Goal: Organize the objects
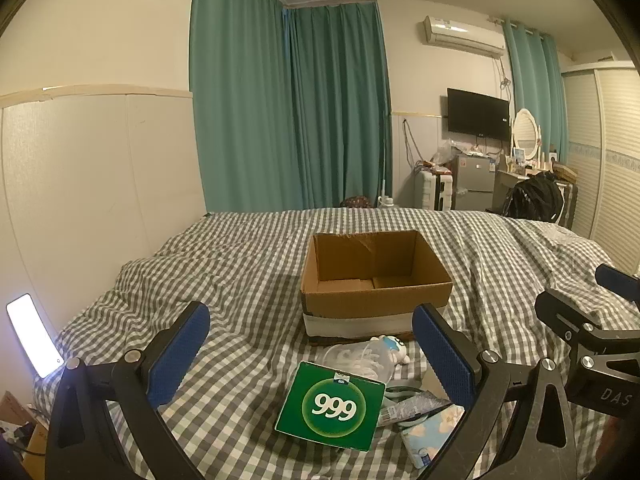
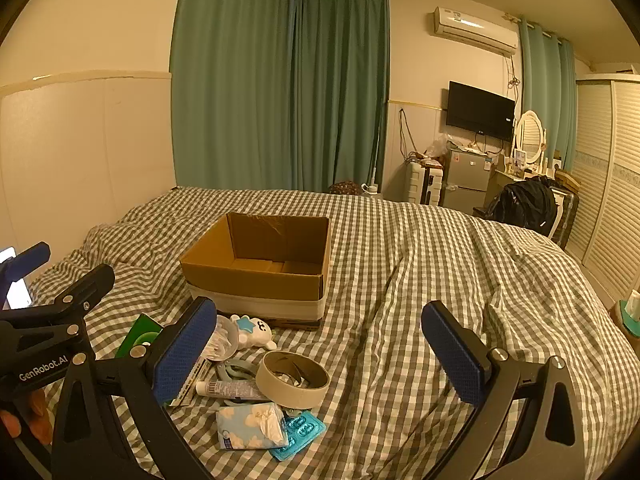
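Both tools released, empty. Left tool [image 1: 310,354]: drop onto green 999 box [image 1: 331,405] right below, then cardboard box [image 1: 372,280] ahead. Right tool [image 2: 320,352] waits.

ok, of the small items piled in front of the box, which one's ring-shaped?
The tape roll: a beige open ring lying flat on the bedspread. The green box, tissue pack and tube beside it are solid.

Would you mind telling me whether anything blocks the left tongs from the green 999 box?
Nothing visible does: the left tongs are open above the checked bedcover, and the green 999 box lies uncovered between the blue pads.
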`<state>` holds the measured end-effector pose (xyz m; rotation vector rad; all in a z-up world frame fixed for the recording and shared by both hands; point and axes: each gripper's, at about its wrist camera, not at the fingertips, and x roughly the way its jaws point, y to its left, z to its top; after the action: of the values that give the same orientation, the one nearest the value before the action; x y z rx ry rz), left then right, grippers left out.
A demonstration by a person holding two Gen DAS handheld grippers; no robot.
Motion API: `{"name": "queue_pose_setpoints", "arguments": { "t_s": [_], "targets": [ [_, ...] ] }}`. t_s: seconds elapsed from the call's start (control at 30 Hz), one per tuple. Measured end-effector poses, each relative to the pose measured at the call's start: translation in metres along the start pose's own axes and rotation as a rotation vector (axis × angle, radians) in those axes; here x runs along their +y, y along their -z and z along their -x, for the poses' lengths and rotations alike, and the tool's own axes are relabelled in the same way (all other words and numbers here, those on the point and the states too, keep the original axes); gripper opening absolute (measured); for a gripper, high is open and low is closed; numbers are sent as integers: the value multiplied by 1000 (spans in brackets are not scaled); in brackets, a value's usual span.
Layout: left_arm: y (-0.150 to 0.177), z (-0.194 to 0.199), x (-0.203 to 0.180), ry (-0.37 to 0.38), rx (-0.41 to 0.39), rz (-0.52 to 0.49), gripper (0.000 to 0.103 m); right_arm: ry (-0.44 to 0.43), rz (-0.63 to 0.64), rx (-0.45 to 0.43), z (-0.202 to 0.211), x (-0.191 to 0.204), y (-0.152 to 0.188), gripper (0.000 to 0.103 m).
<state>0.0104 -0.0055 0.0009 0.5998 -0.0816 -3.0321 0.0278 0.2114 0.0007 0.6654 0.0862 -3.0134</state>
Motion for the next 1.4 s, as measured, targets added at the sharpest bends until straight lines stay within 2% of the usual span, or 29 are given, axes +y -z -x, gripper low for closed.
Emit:
{"name": "queue_pose_setpoints", "arguments": {
  "t_s": [0.9, 1.13, 1.4],
  "targets": [
    [6, 1, 2, 4, 1, -4, 103, -14, 5, 7, 3, 1, 0, 103],
    [21, -18, 0, -9, 78, -25, 103, -14, 13, 41, -5, -2, 6, 103],
    [54, -50, -7, -3, 218, -66, 103, -26, 5, 156, -40, -11, 27, 102]
  ]
}}
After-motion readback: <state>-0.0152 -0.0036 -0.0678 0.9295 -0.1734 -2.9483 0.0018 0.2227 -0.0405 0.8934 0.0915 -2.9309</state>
